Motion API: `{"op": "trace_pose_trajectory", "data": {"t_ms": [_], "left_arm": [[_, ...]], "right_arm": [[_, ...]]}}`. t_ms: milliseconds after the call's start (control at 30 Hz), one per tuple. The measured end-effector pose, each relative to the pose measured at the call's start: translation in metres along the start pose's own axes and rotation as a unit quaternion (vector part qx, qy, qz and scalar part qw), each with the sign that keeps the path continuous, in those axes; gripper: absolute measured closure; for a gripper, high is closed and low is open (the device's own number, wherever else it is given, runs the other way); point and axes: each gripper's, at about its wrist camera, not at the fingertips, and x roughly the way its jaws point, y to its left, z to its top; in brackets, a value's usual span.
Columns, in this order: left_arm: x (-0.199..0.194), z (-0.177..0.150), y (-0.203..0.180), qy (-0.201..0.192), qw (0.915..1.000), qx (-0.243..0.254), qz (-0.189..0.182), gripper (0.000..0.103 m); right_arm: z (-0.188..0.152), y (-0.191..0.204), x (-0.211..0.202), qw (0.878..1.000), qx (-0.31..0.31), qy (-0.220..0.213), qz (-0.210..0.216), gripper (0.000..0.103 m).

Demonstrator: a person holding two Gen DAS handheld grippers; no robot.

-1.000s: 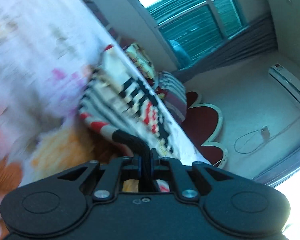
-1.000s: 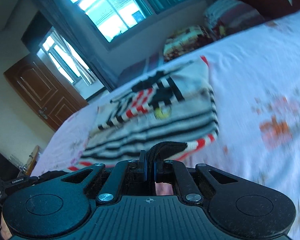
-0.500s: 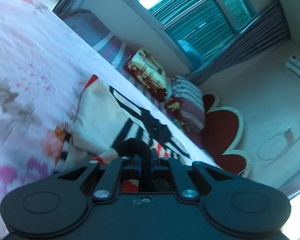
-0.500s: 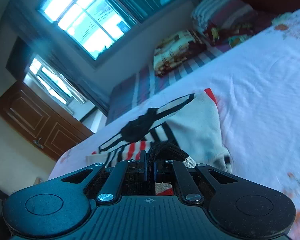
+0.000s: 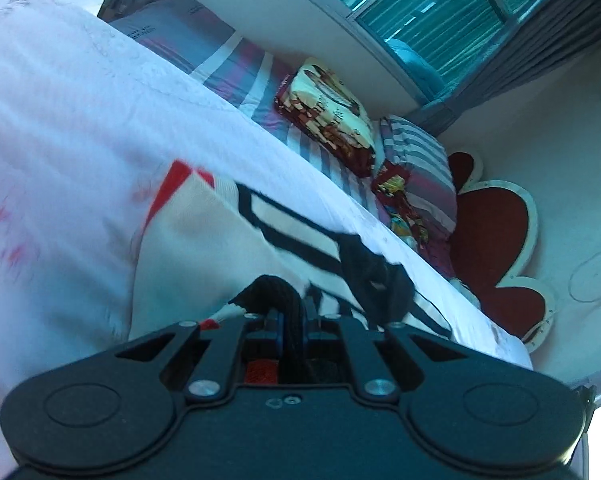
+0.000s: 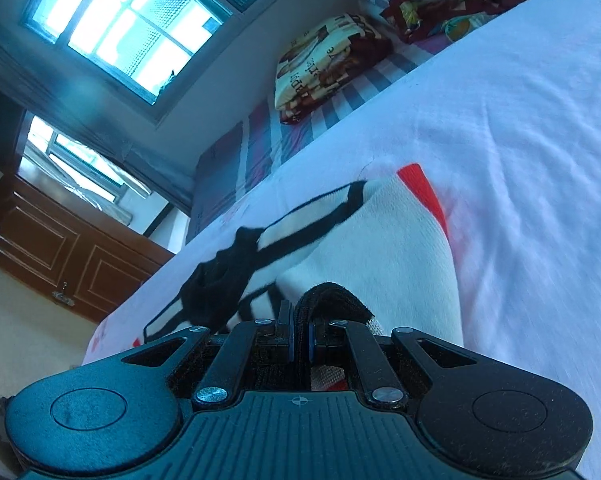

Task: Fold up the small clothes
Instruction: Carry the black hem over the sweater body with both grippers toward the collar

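Note:
A small cream garment (image 5: 204, 240) with black lines and red corners lies on the white floral bedsheet (image 5: 60, 128). My left gripper (image 5: 290, 312) is shut on the garment's black hem, low over the bed. In the right wrist view the same garment (image 6: 380, 248) spreads ahead, with a black patch (image 6: 220, 280) at its middle. My right gripper (image 6: 298, 332) is shut on the black hem at the garment's other near corner. Both pinched edges are folded over toward the far side of the garment.
A folded patterned blanket (image 5: 328, 112) and striped pillows (image 5: 416, 160) lie at the bed's far side, with a red flower-shaped headboard (image 5: 492, 240) beyond. A wooden door (image 6: 48, 252) and windows (image 6: 120, 28) show in the right wrist view.
Both grippers have carried the garment's near edge forward and down over itself. The striped lower part is now covered; the cameras sit closer to the bed.

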Motion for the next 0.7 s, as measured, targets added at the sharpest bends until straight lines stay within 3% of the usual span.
{"op": "trace_pose_trajectory", "data": {"t_ms": [233, 300, 333, 367, 400, 433, 500, 533, 567, 600, 700], "left_arm": [[0.032, 0.027, -0.006, 0.013, 0.9994, 0.029, 0.017, 0.094], [0.039, 0.032, -0.007, 0.016, 0.9994, 0.026, 0.017, 0.084], [0.038, 0.033, -0.006, 0.009, 0.9997, 0.018, 0.012, 0.068], [0.034, 0.034, -0.004, -0.004, 0.9999, 0.013, 0.0, 0.039], [0.029, 0.034, -0.005, -0.028, 0.9995, 0.015, -0.003, 0.026], [0.021, 0.033, -0.007, -0.056, 0.9981, 0.026, 0.009, 0.014], [0.02, 0.034, -0.007, -0.055, 0.9974, 0.044, 0.012, 0.027], [0.023, 0.035, -0.005, -0.043, 0.998, 0.045, 0.011, 0.04], [0.025, 0.035, -0.006, -0.033, 0.9978, 0.054, 0.016, 0.047], [0.027, 0.035, -0.008, -0.025, 0.9969, 0.07, 0.025, 0.047], [0.036, 0.033, -0.015, -0.005, 0.9918, 0.114, 0.056, 0.047]], "right_arm": [[0.033, -0.004, 0.039, 1.0, 0.012, 0.006, 0.005, 0.098], [0.039, -0.005, 0.046, 1.0, 0.013, 0.014, -0.004, 0.097], [0.041, -0.004, 0.046, 1.0, 0.013, 0.011, -0.009, 0.093], [0.042, -0.004, 0.044, 1.0, 0.012, 0.005, -0.007, 0.087], [0.041, -0.002, 0.04, 1.0, 0.008, -0.011, -0.007, 0.058], [0.041, -0.001, 0.032, 0.999, -0.002, -0.038, -0.017, 0.021], [0.04, -0.002, 0.022, 0.997, -0.025, -0.072, -0.016, 0.018], [0.041, -0.005, 0.021, 0.997, -0.024, -0.068, -0.011, 0.021], [0.041, -0.006, 0.021, 0.998, -0.029, -0.062, -0.006, 0.027], [0.04, -0.005, 0.021, 0.997, -0.045, -0.057, -0.009, 0.037], [0.031, 0.006, 0.026, 0.994, -0.1, -0.038, -0.024, 0.045]]}}
